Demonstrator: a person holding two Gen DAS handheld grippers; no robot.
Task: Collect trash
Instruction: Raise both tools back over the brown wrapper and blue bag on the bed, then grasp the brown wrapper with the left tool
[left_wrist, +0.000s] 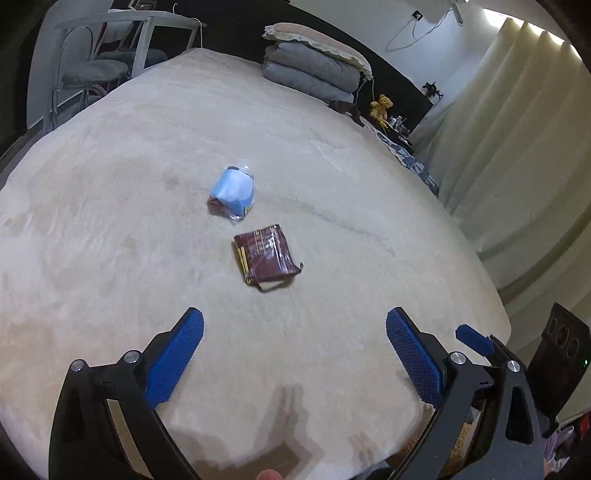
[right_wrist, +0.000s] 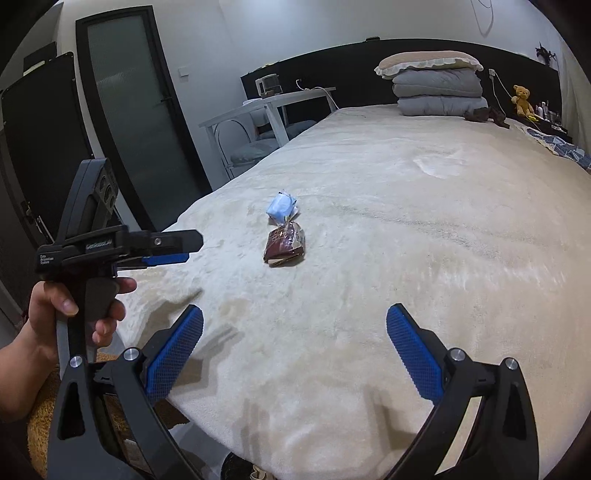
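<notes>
Cream plush bedding (left_wrist: 129, 206) covers a wide bed that fills both wrist views, with a dark headboard (right_wrist: 332, 70) at its far end and a pale curtain (left_wrist: 517, 147) along one side. Against the headboard sits a stack of folded grey blankets (right_wrist: 439, 94) topped by a frilled pillow (right_wrist: 428, 61), and a small teddy bear (right_wrist: 522, 98) stands just beside that stack. A white side table (right_wrist: 269, 110) and a chair (left_wrist: 92, 70) stand off the bed's edge near the headboard.

The left gripper (left_wrist: 295, 343) hangs above the foot of the bed, tilted downward, its blue pads spread wide with nothing between them. In the right wrist view a person's hand (right_wrist: 74, 306) wraps its handle, thumb and fingers curled around the grip, the forearm coming in from the lower edge. The right gripper (right_wrist: 295, 343) is held beside it, also angled down over the foot of the bed, its pads likewise fully apart and empty.

No bin or bag shows clearly in either view.

Two pieces of trash lie on the bedding, roughly midway up the bed: a dark red wrapper (left_wrist: 266, 256), flattened and creased, and a crumpled light blue packet (left_wrist: 232, 192) just beyond it toward the headboard, close together but apart. Both lie well ahead of the two grippers' fingertips, and neither tool touches them.
</notes>
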